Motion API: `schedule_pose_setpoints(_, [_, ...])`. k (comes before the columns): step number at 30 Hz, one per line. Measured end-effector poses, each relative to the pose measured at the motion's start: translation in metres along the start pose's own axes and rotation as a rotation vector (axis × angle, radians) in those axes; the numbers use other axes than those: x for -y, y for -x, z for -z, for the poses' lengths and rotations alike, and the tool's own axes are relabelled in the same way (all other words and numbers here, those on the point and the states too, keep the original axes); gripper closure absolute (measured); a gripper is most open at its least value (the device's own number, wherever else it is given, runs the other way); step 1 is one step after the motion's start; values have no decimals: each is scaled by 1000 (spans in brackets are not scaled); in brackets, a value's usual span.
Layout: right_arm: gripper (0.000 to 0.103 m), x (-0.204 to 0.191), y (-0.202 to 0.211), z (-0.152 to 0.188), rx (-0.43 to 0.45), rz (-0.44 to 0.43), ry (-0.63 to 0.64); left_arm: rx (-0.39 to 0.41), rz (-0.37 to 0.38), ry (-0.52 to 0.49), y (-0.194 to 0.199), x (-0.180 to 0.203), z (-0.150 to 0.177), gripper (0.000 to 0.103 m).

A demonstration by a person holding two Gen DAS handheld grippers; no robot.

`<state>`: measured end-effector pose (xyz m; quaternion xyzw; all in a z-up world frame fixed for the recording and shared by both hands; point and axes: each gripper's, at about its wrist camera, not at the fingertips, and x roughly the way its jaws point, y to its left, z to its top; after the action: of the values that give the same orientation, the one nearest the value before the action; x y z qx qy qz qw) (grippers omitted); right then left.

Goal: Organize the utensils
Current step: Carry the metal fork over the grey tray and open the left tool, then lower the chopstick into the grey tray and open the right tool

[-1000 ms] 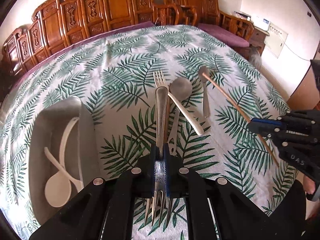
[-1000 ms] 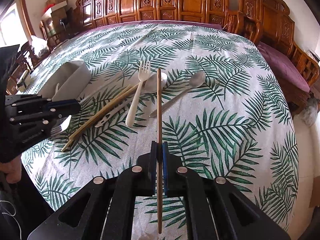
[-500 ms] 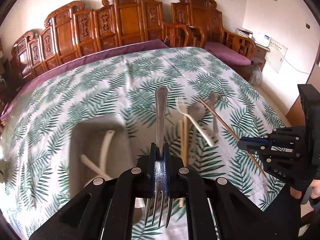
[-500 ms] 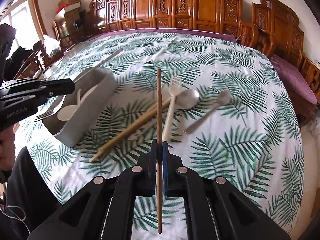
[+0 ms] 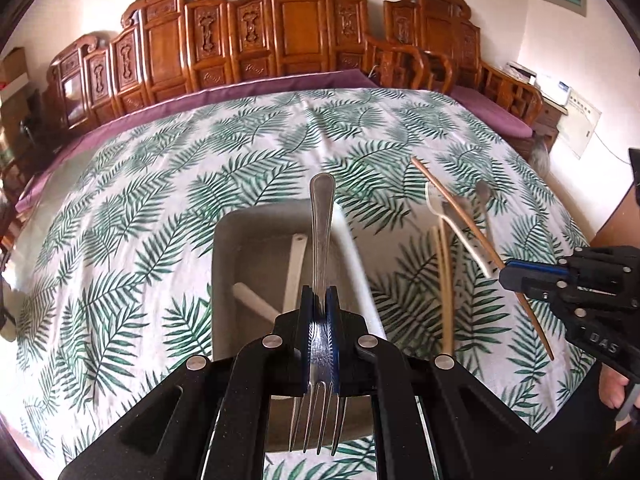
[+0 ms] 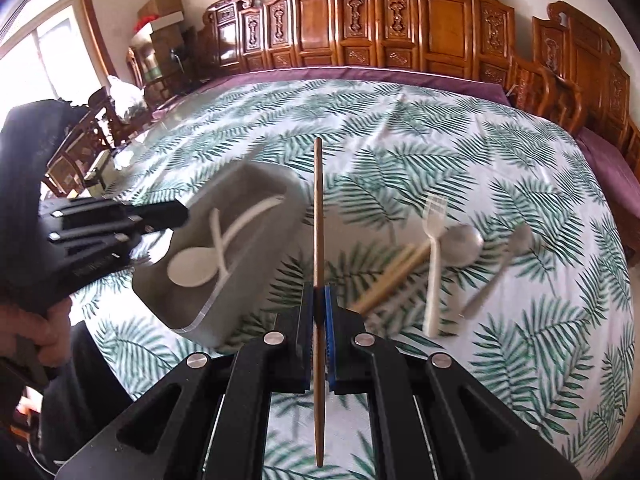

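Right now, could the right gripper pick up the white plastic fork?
Probably not as is: the right gripper is shut on a wooden chopstick. The white plastic fork lies uncovered on the tablecloth.

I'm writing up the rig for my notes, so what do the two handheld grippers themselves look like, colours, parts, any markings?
Both are matte black plastic. The left gripper and right gripper each have angular linkage arms joined by round silver pins, and blue pads lining the inner faces of the fingers. White lettering is embossed on the right one's body, partly readable as "DAS". Bare hands grip them; no cables are clearly visible.
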<state>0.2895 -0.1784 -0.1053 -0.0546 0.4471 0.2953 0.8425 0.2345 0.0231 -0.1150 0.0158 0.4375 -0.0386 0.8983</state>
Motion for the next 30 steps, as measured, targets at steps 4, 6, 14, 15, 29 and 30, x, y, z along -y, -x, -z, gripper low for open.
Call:
schedule_pose_setpoints(4, [97, -16, -7, -9, 1, -16, 2, -13, -2, 19, -8, -10, 5, 97])
schedule_pose_setpoints(6, [97, -22, -10, -13, -1, -21, 4, -21, 3, 29, -11, -13, 6, 97])
schedule_pose_setpoints(14, [97, -41, -25, -22, -17, -34, 25, -8, -4, 48, -11, -28, 9, 97])
schedule_pose_setpoints(15, [97, -43, -27, -22, -18, -35, 25, -4, -3, 52, -9, -31, 8, 97])
schedule_pose_setpoints(29, [97, -78, -52, -40, -12, -72, -11, 88, -39, 45, 37, -59, 14, 97])
schedule_pose_setpoints(30, [97, -79, -54, -42, -13, -73, -17, 90, -39, 48, 39, -62, 15, 97])
